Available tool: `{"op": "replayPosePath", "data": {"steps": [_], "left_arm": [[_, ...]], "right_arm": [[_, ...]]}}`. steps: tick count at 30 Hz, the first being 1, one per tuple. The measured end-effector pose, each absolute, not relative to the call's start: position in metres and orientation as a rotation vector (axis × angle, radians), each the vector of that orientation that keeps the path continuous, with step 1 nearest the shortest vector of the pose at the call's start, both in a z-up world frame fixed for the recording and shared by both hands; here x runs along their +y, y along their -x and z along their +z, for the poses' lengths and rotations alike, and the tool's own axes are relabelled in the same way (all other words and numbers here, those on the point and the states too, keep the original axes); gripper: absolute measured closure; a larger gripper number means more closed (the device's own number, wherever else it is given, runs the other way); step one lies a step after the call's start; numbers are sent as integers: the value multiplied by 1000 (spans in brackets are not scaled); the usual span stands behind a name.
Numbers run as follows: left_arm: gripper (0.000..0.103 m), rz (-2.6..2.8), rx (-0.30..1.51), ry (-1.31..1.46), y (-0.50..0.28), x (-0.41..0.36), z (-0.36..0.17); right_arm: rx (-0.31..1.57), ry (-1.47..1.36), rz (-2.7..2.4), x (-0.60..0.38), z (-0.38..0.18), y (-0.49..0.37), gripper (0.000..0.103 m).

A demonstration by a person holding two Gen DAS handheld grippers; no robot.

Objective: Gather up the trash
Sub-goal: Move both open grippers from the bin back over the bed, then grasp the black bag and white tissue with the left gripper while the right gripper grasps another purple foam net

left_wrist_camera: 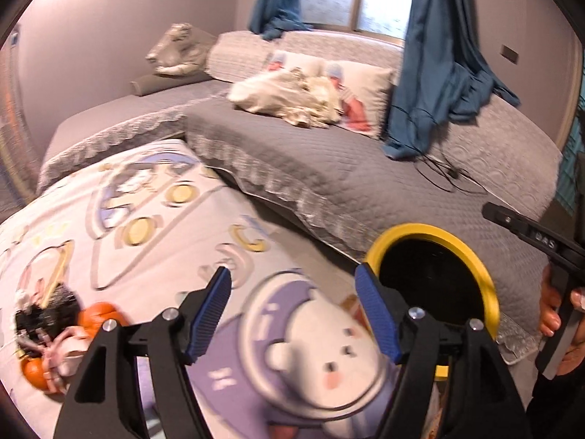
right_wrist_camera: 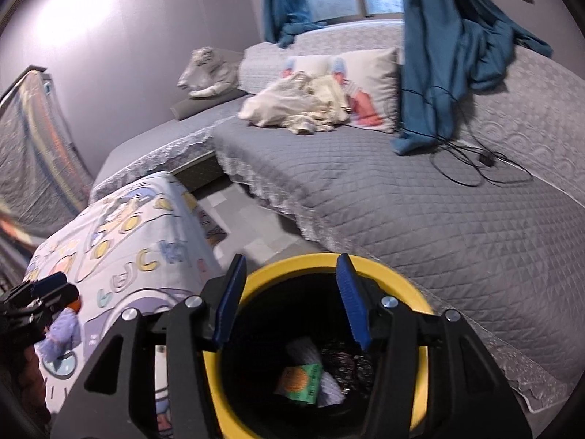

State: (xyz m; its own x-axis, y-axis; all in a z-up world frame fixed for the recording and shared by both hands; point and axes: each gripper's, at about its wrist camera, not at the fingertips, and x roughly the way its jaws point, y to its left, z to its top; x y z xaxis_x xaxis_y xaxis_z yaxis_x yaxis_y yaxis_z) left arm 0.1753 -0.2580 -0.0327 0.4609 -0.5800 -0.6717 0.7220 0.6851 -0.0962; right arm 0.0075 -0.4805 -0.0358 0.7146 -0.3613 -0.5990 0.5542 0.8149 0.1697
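Note:
A black bin with a yellow rim (right_wrist_camera: 413, 292) stands on the floor between the cartoon-print bed and the grey bed; it also shows in the left wrist view (left_wrist_camera: 471, 252). Inside it lie a green-and-orange wrapper (right_wrist_camera: 301, 380), white crumpled paper and a dark shiny wrapper. My right gripper (right_wrist_camera: 290, 300) is open and empty right above the bin's mouth. My left gripper (left_wrist_camera: 294, 314) is open and empty above the cartoon-print cover (left_wrist_camera: 146, 219). A pile of trash (left_wrist_camera: 47, 333) with orange peel pieces and a dark wrapper lies on that cover at the left.
A grey quilted bed (right_wrist_camera: 420, 212) holds pillows, a cream cloth heap (right_wrist_camera: 296, 106) and a black cable (right_wrist_camera: 471, 168). Blue curtains (right_wrist_camera: 446, 47) hang at the window. A strip of floor (right_wrist_camera: 252, 226) runs between the beds. The other gripper shows at the left edge (right_wrist_camera: 40, 300).

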Motion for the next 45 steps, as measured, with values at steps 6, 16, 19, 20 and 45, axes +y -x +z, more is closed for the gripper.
{"op": "replayPosePath", "data": {"steps": [6, 16, 19, 20, 45], "left_arm": [[29, -693, 721, -174, -201, -206, -23], [28, -503, 714, -167, -235, -118, -26], [28, -461, 719, -153, -245, -91, -30], [28, -450, 722, -147, -248, -85, -31], [28, -341, 849, -103, -303, -7, -81]], "right_arm": [[576, -306, -376, -438, -27, -37, 47], [614, -216, -159, -353, -27, -90, 46], [631, -192, -100, -328, -32, -103, 44], [639, -185, -81, -321, -34, -107, 44], [847, 66, 299, -140, -91, -169, 44]]}}
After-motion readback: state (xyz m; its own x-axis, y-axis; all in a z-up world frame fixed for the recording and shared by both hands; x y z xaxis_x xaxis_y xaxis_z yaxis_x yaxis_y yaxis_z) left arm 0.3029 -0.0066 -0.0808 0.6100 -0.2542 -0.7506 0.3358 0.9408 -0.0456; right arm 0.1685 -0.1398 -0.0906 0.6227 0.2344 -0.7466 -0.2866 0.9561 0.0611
